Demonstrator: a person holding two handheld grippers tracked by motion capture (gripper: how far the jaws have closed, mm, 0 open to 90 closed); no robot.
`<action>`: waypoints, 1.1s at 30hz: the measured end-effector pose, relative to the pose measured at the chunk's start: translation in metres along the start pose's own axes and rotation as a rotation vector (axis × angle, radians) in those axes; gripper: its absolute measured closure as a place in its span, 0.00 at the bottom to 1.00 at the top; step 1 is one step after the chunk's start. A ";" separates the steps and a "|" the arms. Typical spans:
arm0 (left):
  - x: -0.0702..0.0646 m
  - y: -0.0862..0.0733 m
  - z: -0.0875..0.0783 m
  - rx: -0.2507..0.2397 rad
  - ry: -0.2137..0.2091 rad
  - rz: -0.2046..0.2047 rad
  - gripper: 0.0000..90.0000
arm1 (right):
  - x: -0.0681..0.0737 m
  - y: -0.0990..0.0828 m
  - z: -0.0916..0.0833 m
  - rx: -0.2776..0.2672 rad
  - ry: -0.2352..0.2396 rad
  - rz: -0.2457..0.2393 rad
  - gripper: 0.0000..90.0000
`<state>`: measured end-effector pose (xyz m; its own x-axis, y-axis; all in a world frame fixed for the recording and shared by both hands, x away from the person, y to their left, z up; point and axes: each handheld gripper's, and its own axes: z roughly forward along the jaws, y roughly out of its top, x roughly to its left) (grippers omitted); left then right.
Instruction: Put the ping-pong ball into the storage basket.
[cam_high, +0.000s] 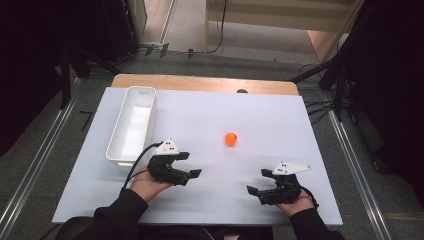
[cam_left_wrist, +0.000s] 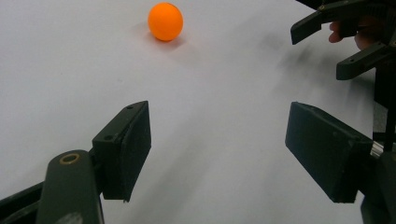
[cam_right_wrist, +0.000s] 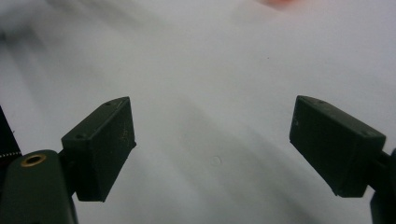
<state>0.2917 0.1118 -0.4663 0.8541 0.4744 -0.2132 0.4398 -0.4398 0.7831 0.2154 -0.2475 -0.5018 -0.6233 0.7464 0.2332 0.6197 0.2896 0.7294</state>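
Note:
A small orange ball (cam_high: 230, 138) lies alone on the white table sheet (cam_high: 210, 120), near its middle. My left gripper (cam_high: 190, 165) rests low at the front left, jaws open and empty, pointing right toward the ball (cam_left_wrist: 165, 21), which lies well ahead of it. My right gripper (cam_high: 259, 182) sits at the front right, pointing left, jaws also open with nothing between them. In the left gripper view (cam_left_wrist: 217, 149) the right gripper's jaws (cam_left_wrist: 336, 44) appear at the upper right. The right gripper view (cam_right_wrist: 212, 144) looks along bare white sheet, with a blurred orange patch (cam_right_wrist: 280, 3) at the top edge.
A long white bin (cam_high: 131, 125) stands at the left of the sheet, just beyond my left gripper. The wooden table edge (cam_high: 200, 82) shows at the back. Dark stands and cables flank the table on the floor.

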 end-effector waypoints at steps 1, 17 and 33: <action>0.000 0.001 0.002 0.003 -0.005 -0.004 0.26 | -0.001 0.000 0.000 -0.002 0.000 -0.003 0.14; 0.003 0.012 0.016 0.014 0.015 -0.032 0.00 | -0.002 -0.001 -0.001 -0.007 -0.004 -0.008 0.14; 0.005 0.021 0.021 -0.008 0.025 -0.012 0.00 | -0.002 -0.001 -0.003 -0.009 0.002 0.000 0.14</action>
<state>0.3114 0.0888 -0.4637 0.8418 0.4982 -0.2080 0.4475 -0.4282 0.7851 0.2142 -0.2516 -0.5010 -0.6240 0.7454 0.2345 0.6156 0.2841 0.7350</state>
